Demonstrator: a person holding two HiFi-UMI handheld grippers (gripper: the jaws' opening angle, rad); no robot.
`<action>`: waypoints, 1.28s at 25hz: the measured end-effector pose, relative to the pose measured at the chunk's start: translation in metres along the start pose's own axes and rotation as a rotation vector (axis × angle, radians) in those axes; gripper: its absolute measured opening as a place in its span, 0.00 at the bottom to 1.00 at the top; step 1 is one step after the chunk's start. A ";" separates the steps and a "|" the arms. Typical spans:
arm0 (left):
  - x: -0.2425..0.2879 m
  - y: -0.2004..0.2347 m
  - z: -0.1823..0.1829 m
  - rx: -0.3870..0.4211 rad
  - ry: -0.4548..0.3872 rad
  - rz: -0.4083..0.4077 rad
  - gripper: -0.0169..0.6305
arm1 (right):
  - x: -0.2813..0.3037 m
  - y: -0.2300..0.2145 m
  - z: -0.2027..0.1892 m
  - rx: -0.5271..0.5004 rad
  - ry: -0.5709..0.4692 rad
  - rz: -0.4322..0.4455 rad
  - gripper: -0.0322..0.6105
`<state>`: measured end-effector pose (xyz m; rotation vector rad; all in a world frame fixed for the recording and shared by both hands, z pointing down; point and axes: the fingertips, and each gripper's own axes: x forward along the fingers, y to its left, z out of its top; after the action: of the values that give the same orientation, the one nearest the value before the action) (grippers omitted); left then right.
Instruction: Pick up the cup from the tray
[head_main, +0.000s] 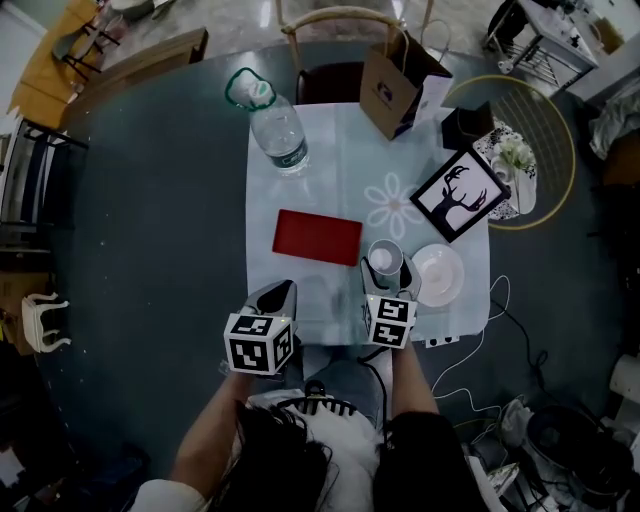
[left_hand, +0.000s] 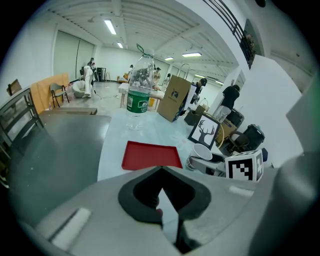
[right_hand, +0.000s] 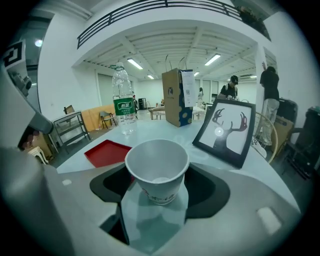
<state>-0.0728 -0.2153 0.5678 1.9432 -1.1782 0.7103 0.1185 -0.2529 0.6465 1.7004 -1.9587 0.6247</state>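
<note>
A white paper cup (head_main: 384, 257) (right_hand: 157, 167) stands upright between the jaws of my right gripper (head_main: 387, 268) (right_hand: 157, 175), which is shut on it. The cup is to the right of the red tray (head_main: 318, 238) (right_hand: 107, 152) and off it. Nothing lies on the tray (left_hand: 151, 155). My left gripper (head_main: 283, 286) (left_hand: 162, 170) is at the table's front edge, just below the tray's near left corner, its jaws shut with nothing in them. In the left gripper view the cup (left_hand: 202, 151) and the right gripper's marker cube (left_hand: 245, 167) show at the right.
On the pale table (head_main: 340, 170) stand a water bottle (head_main: 278, 130) at the back left, a brown paper bag (head_main: 400, 85) at the back, a framed deer picture (head_main: 460, 195) and a white plate (head_main: 438, 273) right of the cup. A chair (head_main: 330, 75) stands behind the table.
</note>
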 end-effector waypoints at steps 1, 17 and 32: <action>0.000 0.002 -0.001 -0.002 0.001 0.005 0.03 | 0.000 0.001 -0.002 -0.005 -0.002 0.001 0.61; -0.006 -0.017 0.009 -0.020 -0.060 0.001 0.03 | -0.051 -0.003 0.051 0.089 -0.142 0.080 0.81; -0.031 -0.068 0.007 -0.017 -0.186 -0.028 0.03 | -0.137 0.008 0.102 -0.050 -0.228 0.215 0.53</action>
<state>-0.0235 -0.1858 0.5192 2.0420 -1.2607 0.5114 0.1216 -0.2079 0.4814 1.6033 -2.3185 0.4671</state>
